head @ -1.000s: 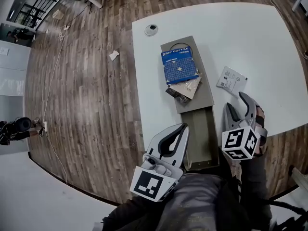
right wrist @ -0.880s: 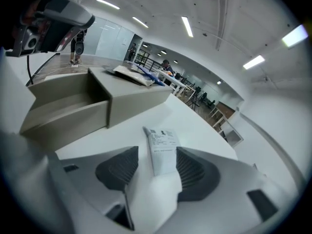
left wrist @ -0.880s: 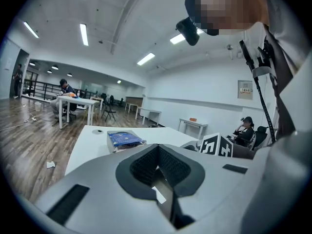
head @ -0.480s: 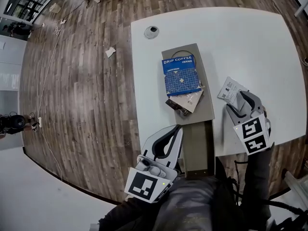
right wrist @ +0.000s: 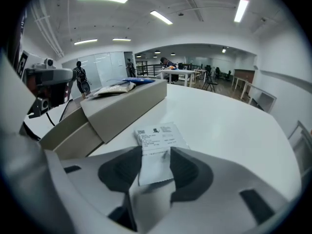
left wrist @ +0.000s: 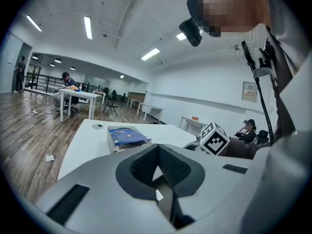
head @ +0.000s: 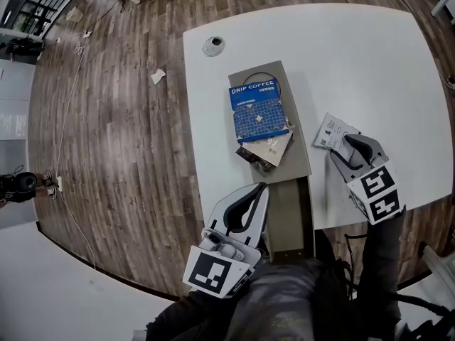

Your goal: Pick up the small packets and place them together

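A white printed packet (head: 332,131) (right wrist: 159,136) lies flat on the white table (head: 370,55), right of a grey box (head: 299,155). My right gripper (head: 353,145) (right wrist: 155,156) is low over its near end. Its jaws are closing with the packet between them, and the packet's edges lie right at the pads, still flat. A blue drip coffee packet (head: 259,111) (left wrist: 127,136) rests on the box, with brown packets (head: 271,146) under its near edge. My left gripper (head: 261,190) (left wrist: 158,149) hangs off the table's near edge, shut and empty.
The box's open drawer (head: 290,219) reaches toward me between the two grippers. A round grommet (head: 212,45) sits at the table's far left corner. Wood floor with paper scraps (head: 157,76) lies to the left. People sit at distant tables (left wrist: 68,87).
My right gripper moved forward from the table's near edge onto the white packet, and its jaws now straddle the packet's near end. The left gripper hardly moved.
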Tool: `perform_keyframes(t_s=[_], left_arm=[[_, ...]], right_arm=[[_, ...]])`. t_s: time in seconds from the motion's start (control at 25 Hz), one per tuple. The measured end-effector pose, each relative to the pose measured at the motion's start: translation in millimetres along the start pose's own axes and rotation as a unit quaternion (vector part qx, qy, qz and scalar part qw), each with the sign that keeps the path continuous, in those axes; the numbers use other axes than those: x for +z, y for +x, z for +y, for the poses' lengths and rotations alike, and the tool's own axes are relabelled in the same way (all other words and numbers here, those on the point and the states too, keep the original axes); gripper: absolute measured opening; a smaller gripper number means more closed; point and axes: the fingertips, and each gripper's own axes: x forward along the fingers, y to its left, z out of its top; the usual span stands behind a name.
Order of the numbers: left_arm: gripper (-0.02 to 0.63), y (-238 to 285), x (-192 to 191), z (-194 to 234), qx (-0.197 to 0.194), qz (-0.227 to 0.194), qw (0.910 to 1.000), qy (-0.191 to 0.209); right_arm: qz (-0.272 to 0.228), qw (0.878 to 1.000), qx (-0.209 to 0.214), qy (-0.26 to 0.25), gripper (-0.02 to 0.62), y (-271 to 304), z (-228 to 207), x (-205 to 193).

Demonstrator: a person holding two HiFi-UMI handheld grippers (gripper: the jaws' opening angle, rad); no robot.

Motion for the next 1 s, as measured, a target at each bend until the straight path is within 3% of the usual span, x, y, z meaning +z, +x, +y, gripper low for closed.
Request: perform_keyframes(t_s=[0.36, 1.0], left_arm=[[0.003, -9, 1, 0, 0.001, -0.005, 1.0000, 0.001], [0.003, -44, 19, -11, 0.014, -0.045, 0.9988, 0.017]], right_arm=[[-0.005, 1.000, -0.016, -0.016, 0.078, 2, 14, -1], [-0.021, 0.998, -0.039, -0.043, 0.069, -21, 31, 25]])
